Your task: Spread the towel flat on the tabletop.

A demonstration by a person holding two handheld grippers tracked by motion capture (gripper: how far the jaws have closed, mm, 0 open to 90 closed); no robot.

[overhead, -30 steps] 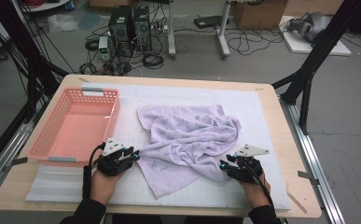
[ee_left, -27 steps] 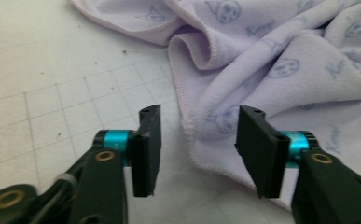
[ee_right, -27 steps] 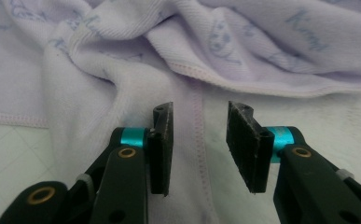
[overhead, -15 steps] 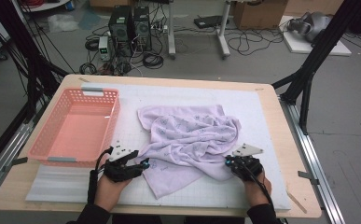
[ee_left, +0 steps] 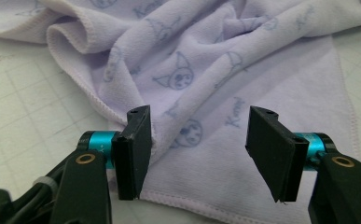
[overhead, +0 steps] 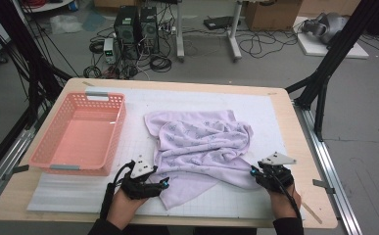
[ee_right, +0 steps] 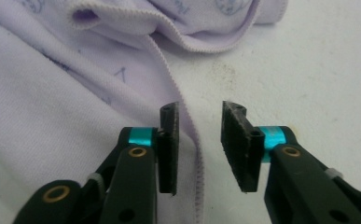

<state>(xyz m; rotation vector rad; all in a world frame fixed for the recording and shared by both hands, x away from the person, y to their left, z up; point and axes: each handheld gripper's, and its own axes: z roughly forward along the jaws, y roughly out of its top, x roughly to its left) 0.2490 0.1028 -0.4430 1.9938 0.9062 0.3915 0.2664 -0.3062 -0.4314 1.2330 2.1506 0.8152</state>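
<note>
A crumpled lilac towel (overhead: pixel 197 142) printed with cartoon faces lies on the white mat in the middle of the table. My left gripper (overhead: pixel 164 183) sits at the towel's near left corner, jaws wide open over the towel's hem (ee_left: pixel 201 140). My right gripper (overhead: pixel 252 172) rests at the towel's near right edge. Its jaws are open a smaller way and straddle the stitched hem (ee_right: pixel 187 116); the left fingertip (ee_right: pixel 169 140) lies over the cloth and the right one over bare mat. Neither gripper holds anything.
A pink plastic basket (overhead: pixel 52 159) stands on the left side of the table, with nothing in it. The white gridded mat (overhead: pixel 255 107) covers most of the wooden tabletop. Black frame struts rise at both table sides.
My left gripper has moved right, from beside the basket to the towel's near left corner. My right gripper has shifted slightly toward the towel's edge.
</note>
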